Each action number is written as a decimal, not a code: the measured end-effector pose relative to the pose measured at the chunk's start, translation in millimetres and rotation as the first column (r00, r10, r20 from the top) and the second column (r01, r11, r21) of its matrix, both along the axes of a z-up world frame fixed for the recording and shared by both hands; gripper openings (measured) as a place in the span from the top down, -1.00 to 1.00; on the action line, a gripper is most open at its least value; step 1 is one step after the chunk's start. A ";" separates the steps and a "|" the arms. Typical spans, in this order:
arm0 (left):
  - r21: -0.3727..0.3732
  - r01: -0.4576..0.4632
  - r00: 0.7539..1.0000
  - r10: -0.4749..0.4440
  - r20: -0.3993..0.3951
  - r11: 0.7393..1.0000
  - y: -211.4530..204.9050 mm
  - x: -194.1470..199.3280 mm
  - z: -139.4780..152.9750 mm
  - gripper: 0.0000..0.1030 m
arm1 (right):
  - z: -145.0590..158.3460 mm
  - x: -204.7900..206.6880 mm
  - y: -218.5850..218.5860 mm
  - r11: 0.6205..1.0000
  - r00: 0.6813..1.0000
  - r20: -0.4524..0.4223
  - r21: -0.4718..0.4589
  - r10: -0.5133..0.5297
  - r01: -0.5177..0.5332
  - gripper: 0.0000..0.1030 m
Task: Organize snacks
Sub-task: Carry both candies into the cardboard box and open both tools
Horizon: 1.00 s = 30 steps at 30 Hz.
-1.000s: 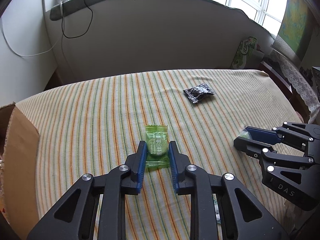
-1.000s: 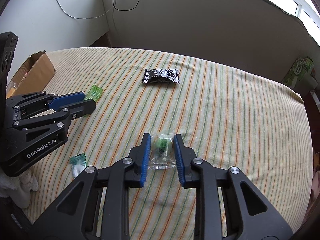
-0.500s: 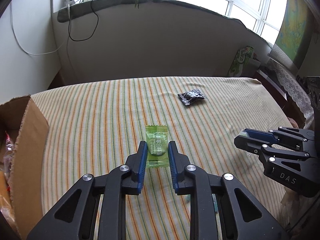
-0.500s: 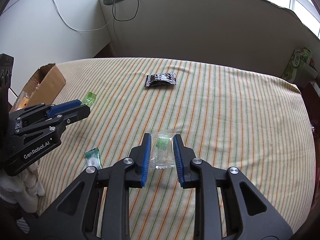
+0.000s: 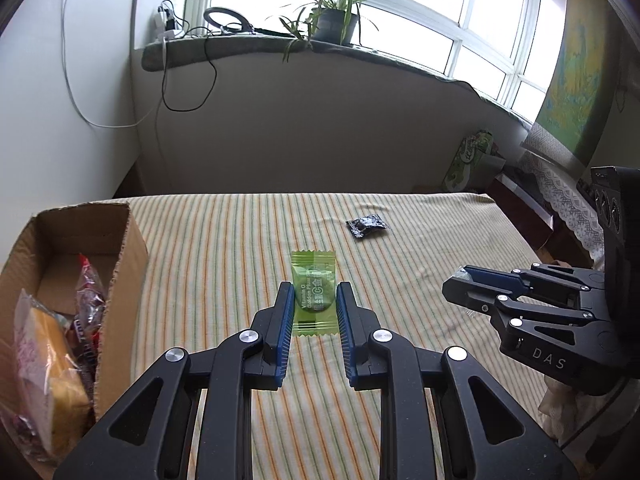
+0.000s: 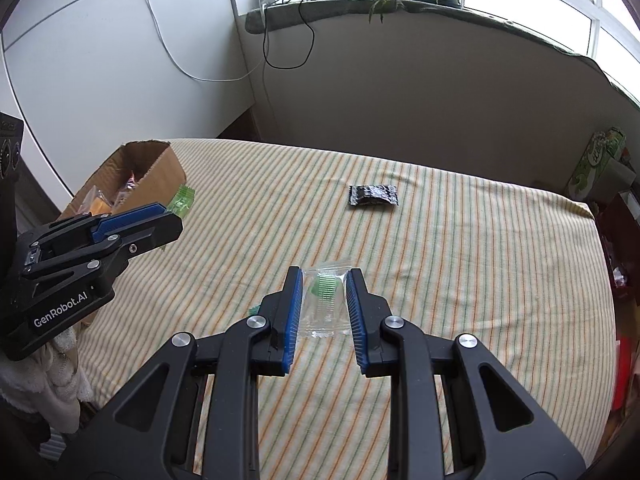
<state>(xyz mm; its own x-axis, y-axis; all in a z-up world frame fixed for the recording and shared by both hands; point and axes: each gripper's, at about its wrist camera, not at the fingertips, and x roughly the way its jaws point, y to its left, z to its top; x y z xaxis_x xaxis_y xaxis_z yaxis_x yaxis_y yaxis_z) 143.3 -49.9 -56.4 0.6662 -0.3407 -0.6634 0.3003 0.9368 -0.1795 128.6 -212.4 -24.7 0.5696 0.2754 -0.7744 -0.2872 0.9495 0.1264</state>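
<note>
My left gripper (image 5: 314, 290) is shut on a green candy packet (image 5: 313, 293) and holds it above the striped tablecloth (image 5: 224, 248). My right gripper (image 6: 323, 276) is shut on a clear packet with a green sweet (image 6: 325, 300), also lifted. A black snack packet (image 5: 367, 226) lies on the cloth farther back; it also shows in the right wrist view (image 6: 373, 195). An open cardboard box (image 5: 80, 280) with several snacks stands at the left; it also shows in the right wrist view (image 6: 132, 184). The left gripper shows in the right wrist view (image 6: 176, 222), the right gripper in the left wrist view (image 5: 452, 290).
A wall and a window sill with a plant (image 5: 332, 20) and cables stand behind the table. A green carton (image 5: 472, 164) and furniture stand off the table's right edge. White cloth (image 6: 64, 380) hangs at the near left edge.
Both grippers have risen and pulled back with their packets held. The cardboard box has come into the left wrist view. A small green packet on the cloth is now hidden behind my right gripper.
</note>
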 end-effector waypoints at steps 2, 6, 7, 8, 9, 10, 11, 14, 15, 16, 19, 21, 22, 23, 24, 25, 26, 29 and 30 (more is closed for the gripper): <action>-0.003 -0.010 1.000 0.010 0.012 1.000 6.8 -4.6 4.7 0.62 | 5.4 -2.5 8.5 1.000 1.000 0.008 0.006 0.015 -0.015 0.54; -0.008 -0.032 0.999 0.032 0.032 0.999 21.1 -11.3 13.3 0.62 | 15.6 -5.2 27.7 0.999 0.999 0.022 0.013 0.045 -0.045 0.54; -0.008 -0.039 0.999 0.039 0.037 0.999 24.9 -12.7 15.0 0.62 | 17.2 -4.8 32.5 0.998 0.998 0.026 0.015 0.054 -0.054 0.54; -0.006 -0.043 0.998 0.044 0.041 0.999 28.4 -13.1 16.8 0.62 | 19.2 -4.6 37.8 0.998 0.998 0.030 0.016 0.061 -0.061 0.54; -0.003 -0.050 0.998 0.050 0.045 0.999 32.7 -15.0 18.4 0.62 | 20.9 -4.6 42.5 0.998 0.997 0.033 0.017 0.067 -0.068 0.54; -0.002 -0.057 0.997 0.057 0.049 0.998 36.4 -15.2 19.9 0.62 | 22.8 -4.0 47.9 0.997 0.997 0.035 0.019 0.075 -0.076 0.54; -0.003 -0.064 0.997 0.064 0.052 0.998 40.5 -15.4 21.6 0.62 | 24.4 -3.6 52.6 0.996 0.996 0.037 0.021 0.083 -0.083 0.54; -0.006 -0.080 0.995 0.080 0.065 0.997 52.4 -18.6 26.9 0.62 | 28.6 -0.9 66.6 0.994 0.994 0.041 0.024 0.106 -0.107 0.54; -0.005 -0.085 0.994 0.085 0.070 0.996 56.1 -19.5 28.2 0.62 | 30.4 -0.9 71.3 0.993 0.993 0.043 0.025 0.111 -0.112 0.54; -0.006 -0.091 0.993 0.092 0.073 0.996 60.1 -20.0 29.5 0.62 | 32.1 0.0 76.3 0.992 0.992 0.045 0.026 0.118 -0.120 0.54; -0.007 -0.111 0.990 0.111 0.082 0.994 72.6 -20.7 32.0 0.62 | 36.7 3.6 90.4 0.990 0.989 0.053 0.027 0.137 -0.138 0.54; -0.010 -0.127 0.988 0.127 0.083 0.992 82.4 -20.2 32.7 0.62 | 40.1 7.1 99.9 0.988 0.987 0.056 0.033 0.149 -0.151 0.54; -0.009 -0.135 0.987 0.135 0.082 0.991 87.6 -19.5 32.8 0.62 | 41.3 9.2 104.6 0.987 0.986 0.057 0.035 0.156 -0.158 0.54; -0.008 -0.145 0.986 0.145 0.084 0.989 91.7 -20.0 33.3 0.62 | 42.5 11.2 109.8 0.986 0.985 0.059 0.037 0.162 -0.164 0.54; -0.008 -0.154 0.984 0.154 0.084 0.988 96.6 -19.5 33.6 0.62 | 43.4 12.9 114.5 0.984 0.984 0.059 0.041 0.168 -0.171 0.54; -0.007 -0.162 0.983 0.162 0.085 0.987 101.5 -19.1 33.6 0.62 | 44.0 14.9 119.6 0.983 0.983 0.059 0.045 0.175 -0.178 0.54; -0.006 -0.170 0.982 0.170 0.086 0.985 106.7 -18.7 33.7 0.62 | 44.6 16.6 124.3 0.982 0.982 0.059 0.048 0.181 -0.184 0.54; -0.016 -0.190 0.978 0.191 0.080 0.982 122.6 -16.1 33.1 0.62 | 45.3 21.2 139.1 0.978 0.978 0.064 0.041 0.200 -0.202 0.54; -0.027 -0.195 0.978 0.197 0.074 0.980 128.5 -15.0 32.8 0.62 | 45.5 22.7 144.4 0.977 0.976 0.065 0.038 0.207 -0.210 0.54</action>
